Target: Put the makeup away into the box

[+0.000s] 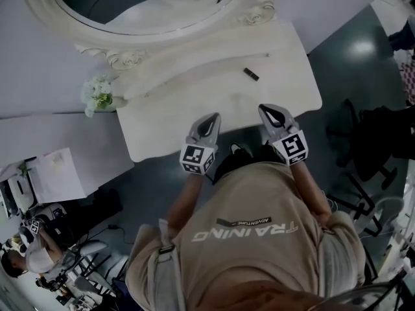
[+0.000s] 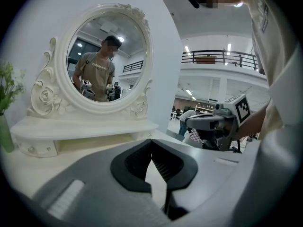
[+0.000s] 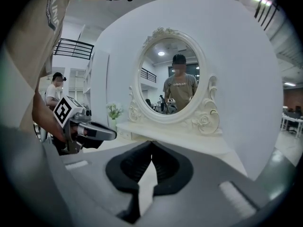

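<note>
A small dark makeup tube [image 1: 251, 74] lies on the white vanity table [image 1: 194, 128], toward its right side and below the mirror's shelf. My left gripper [image 1: 214, 117] and right gripper [image 1: 264, 109] hover side by side over the table's near edge, both pointing toward the mirror, well short of the tube. In the left gripper view the left gripper [image 2: 151, 144] has its pad tips touching with nothing between them. The right gripper [image 3: 151, 145] looks the same in its own view. No box shows in any view.
An ornate oval mirror [image 1: 149, 5] stands at the table's back. White flowers in a vase [image 1: 97, 94] sit at the table's left end. A desk with papers [image 1: 58, 173] lies to the left, office chairs [image 1: 369, 141] to the right.
</note>
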Action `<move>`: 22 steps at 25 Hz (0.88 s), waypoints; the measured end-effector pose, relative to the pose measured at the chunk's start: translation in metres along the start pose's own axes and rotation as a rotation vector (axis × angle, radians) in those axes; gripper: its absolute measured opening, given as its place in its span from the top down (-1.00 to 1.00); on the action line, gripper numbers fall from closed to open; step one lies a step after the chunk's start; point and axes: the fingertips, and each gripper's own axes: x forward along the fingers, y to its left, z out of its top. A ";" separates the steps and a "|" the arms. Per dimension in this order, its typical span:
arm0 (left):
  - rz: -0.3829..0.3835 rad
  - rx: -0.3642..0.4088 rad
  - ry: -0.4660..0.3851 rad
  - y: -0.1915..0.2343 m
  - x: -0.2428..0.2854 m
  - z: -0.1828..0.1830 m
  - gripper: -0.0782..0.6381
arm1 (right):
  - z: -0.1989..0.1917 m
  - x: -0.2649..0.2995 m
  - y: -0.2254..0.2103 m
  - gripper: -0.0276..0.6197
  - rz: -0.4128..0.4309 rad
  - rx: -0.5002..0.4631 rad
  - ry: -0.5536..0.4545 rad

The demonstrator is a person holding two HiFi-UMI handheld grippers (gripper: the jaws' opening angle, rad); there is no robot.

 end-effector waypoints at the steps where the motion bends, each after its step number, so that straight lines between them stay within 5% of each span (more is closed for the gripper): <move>1: 0.005 0.002 0.007 0.003 0.002 -0.003 0.76 | -0.001 0.002 -0.002 0.91 -0.002 -0.013 0.004; 8: 0.036 -0.004 0.038 0.001 0.040 -0.002 0.76 | -0.018 0.002 -0.028 0.91 0.042 -0.079 0.037; 22: 0.136 0.053 0.056 -0.021 0.159 0.065 0.76 | -0.037 0.041 -0.154 0.91 0.165 0.055 0.004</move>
